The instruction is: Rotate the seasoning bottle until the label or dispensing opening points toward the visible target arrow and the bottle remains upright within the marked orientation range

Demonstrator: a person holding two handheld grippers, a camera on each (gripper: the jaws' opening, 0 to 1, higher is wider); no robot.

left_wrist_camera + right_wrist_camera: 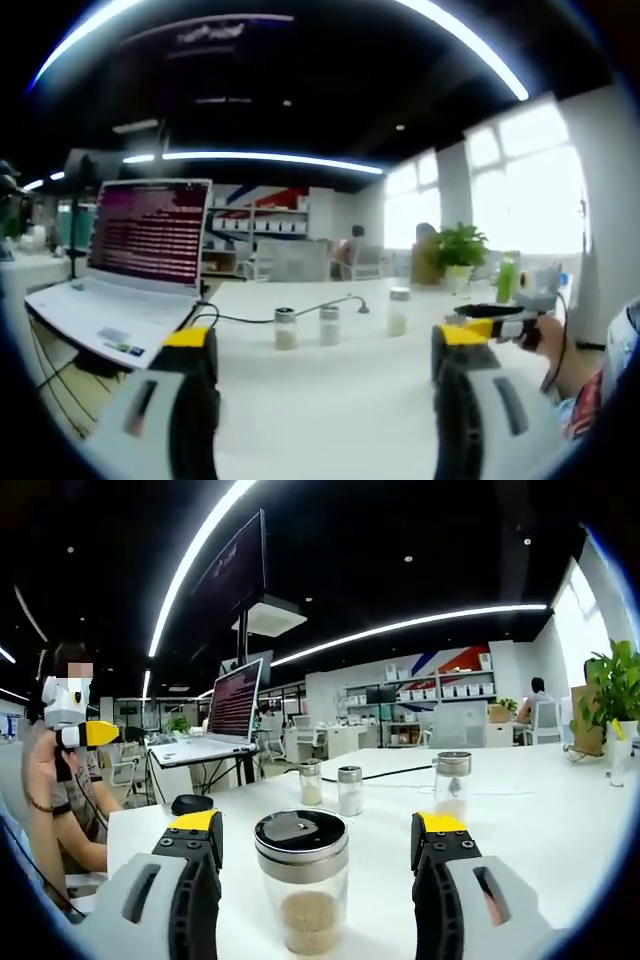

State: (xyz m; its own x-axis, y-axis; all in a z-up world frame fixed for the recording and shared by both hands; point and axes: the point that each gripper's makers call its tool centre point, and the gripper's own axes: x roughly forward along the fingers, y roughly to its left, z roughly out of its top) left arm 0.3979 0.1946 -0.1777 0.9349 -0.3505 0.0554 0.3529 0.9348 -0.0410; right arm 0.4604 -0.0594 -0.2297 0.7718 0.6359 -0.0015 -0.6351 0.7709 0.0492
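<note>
The white desk (560, 820) carries everything. In the left gripper view an open laptop (120, 290) sits at 9 o'clock, and a potted plant (460, 250) stands at the far edge at 2 o'clock.

In the right gripper view the seasoning bottle (302, 880) stands upright at 6 o'clock, close to the camera, its dark lid flat and level and pale grains filling the bottom of its clear glass. 3 more small jars (350, 790) stand well apart from it, further back near the centre of the view. No target arrow or marked range can be made out on the desk, and no label shows on the bottle.

The right hand-held gripper (315, 855) has its jaws spread wide, 1 on each side of the bottle, with a gap visible between each jaw and the glass. The left hand-held gripper (325, 370) is also wide, over bare desk with nothing between its jaws.

As a judgement, the task looks barely begun: the bottle is bracketed but not gripped, so the closing, the turn and the check against the arrow all seem left to do.
</note>
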